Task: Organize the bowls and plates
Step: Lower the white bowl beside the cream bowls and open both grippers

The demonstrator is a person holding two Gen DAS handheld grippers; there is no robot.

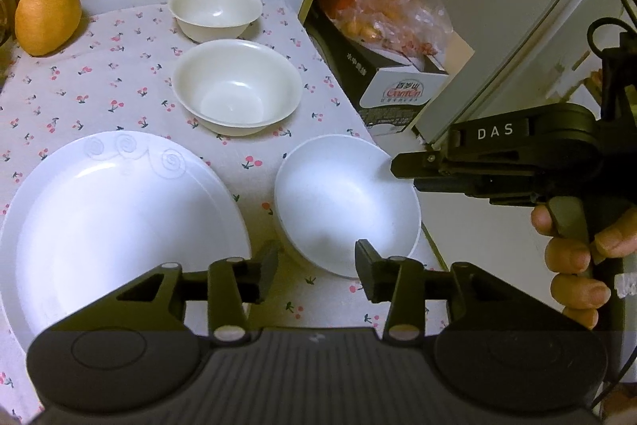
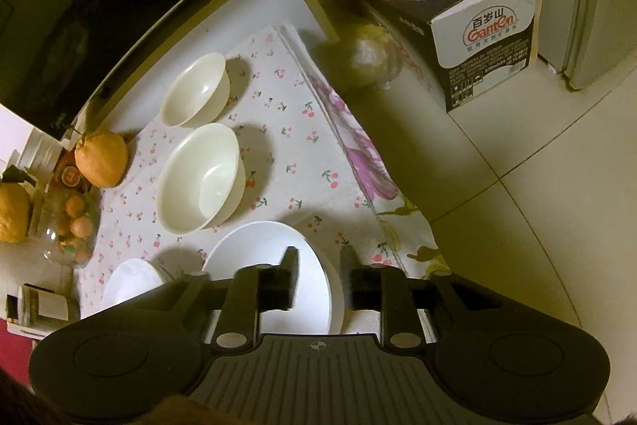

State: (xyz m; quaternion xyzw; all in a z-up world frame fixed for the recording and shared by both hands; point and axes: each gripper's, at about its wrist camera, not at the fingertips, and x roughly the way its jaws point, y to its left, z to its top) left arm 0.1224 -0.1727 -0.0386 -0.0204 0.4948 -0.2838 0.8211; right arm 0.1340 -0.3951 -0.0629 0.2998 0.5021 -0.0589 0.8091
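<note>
Tongs [image 2: 317, 279] astride white bowl's [image 2: 258, 249] rim

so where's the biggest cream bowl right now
Left wrist view: the large cream bowl sits mid-cloth, between the small cream bowl behind and the white bowl nearer the camera.

Large plate [image 1: 99, 210] partly behind tongs

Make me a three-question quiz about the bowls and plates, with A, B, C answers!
1. Where is the orange fruit?
A. beside the cloth's far corner
B. in a bowl
C. on the plate
2. How many cream bowls?
A. one
B. two
C. five
3. What's inside the middle bowl?
A. soup
B. spoons
C. nothing

Answers:
1. A: it stands clear of the plate.
2. B: the far bowl and the middle one.
3. C: its bare bottom shows.
</note>
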